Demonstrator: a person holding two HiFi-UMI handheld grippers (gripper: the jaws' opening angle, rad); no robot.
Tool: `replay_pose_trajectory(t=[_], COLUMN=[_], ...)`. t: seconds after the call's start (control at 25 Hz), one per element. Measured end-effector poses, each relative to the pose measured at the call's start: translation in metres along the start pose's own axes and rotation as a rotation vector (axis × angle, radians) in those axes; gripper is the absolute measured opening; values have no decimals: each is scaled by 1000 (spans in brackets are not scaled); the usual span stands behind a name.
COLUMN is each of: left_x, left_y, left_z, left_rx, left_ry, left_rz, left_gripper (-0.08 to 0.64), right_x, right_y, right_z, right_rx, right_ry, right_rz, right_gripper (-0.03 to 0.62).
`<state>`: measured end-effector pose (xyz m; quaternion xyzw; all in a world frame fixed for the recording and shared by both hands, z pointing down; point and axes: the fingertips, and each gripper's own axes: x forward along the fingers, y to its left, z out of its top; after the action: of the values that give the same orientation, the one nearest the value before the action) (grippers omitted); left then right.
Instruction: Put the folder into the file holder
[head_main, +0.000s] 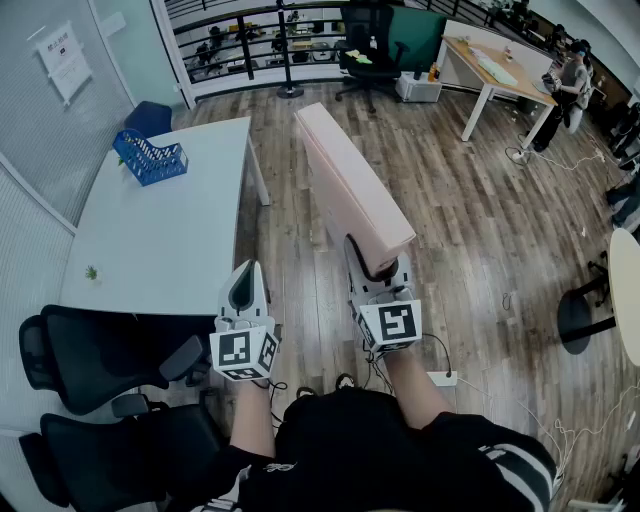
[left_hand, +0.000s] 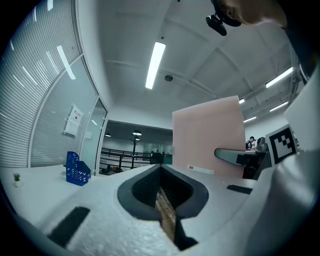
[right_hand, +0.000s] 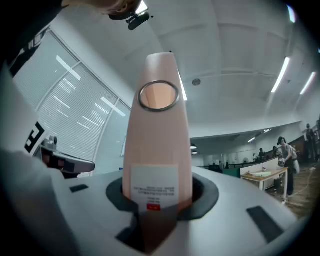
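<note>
So here's where we're at. Our right tool (head_main: 379, 266) is clamped on the bottom end of the pink folder (head_main: 349, 190), with both jaws pressed against its sides. In the right gripper view the folder's spine faces the camera and rises straight out from between the jaws. There's a white label (right_hand: 154, 183) low on the spine and a metal-rimmed ring hole (right_hand: 158, 95) higher up. From the head view, the folder sticks out ahead of us over the wooden floor (head_main: 470, 220) and slants forward and up. It's off to the right of the white desk (head_main: 160, 240) and not touching it.

Our left tool (head_main: 246, 272) has its jaws together with nothing between them. In the left gripper view you only see a thin sliver of floor through the seam. It hangs just past the near right corner of the desk, beside the right tool but apart from it, and it's nowhere near touching the folder.

The blue file holder (head_main: 150, 157) stands on the far left part of the desk, well apart from the folder and from both tools. A tiny green plant (head_main: 91, 272) sits on the desk's left edge. Two black office chairs (head_main: 95, 360) are tucked in at the near end of the desk, just left of us.
</note>
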<state>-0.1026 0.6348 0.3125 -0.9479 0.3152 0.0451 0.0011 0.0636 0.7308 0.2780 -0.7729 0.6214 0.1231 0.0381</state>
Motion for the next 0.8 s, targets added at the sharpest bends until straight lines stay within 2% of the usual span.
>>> replay_pose_trajectory(t=[0.32, 0.44, 0.6, 0.8], left_x=[20, 25, 39, 76], left_y=[-24, -30, -17, 17], left_z=[-18, -33, -51, -64], left_rx=[-14, -24, -34, -18], left_ry=[24, 45, 90, 102], left_rz=[7, 16, 38, 48], left_gripper=[-2, -2, -2, 0], right_x=[3, 4, 22, 67], right_y=[-17, -30, -36, -38], right_z=[-18, -33, -49, -69], right_rx=[1, 34, 56, 85], right_ry=[20, 31, 45, 32], right_rz=[61, 58, 85, 100], right_gripper=[156, 155, 150, 150])
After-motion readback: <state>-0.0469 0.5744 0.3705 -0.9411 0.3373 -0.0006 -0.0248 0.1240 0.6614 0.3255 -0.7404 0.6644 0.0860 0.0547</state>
